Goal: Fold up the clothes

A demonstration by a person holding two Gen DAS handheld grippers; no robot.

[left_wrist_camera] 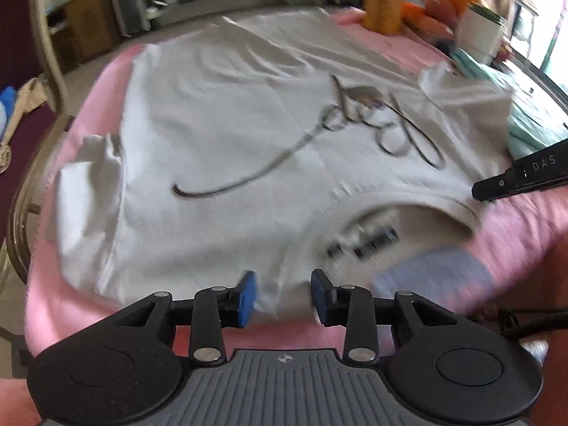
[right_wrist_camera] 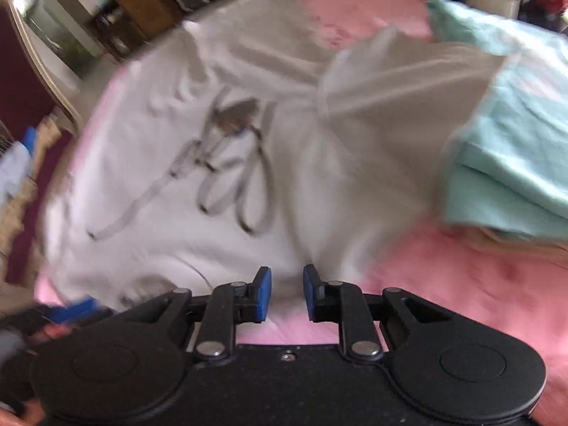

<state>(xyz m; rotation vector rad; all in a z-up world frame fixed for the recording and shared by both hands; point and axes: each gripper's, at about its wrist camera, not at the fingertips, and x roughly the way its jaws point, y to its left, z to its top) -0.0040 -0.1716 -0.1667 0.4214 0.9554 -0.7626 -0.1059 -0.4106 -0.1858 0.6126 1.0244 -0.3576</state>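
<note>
A white T-shirt with dark script lettering lies spread face up on a pink cover, collar nearest me. It also shows in the right wrist view. My left gripper is open, its blue pads on either side of the shirt's near shoulder edge. My right gripper is open at the other shoulder edge, with cloth between the pads. The right gripper's black side shows in the left wrist view. Both views are motion-blurred.
Folded mint-green clothes lie at the right, touching the shirt's sleeve. Orange and yellow items and a white container stand at the far edge. A chair frame is at the left.
</note>
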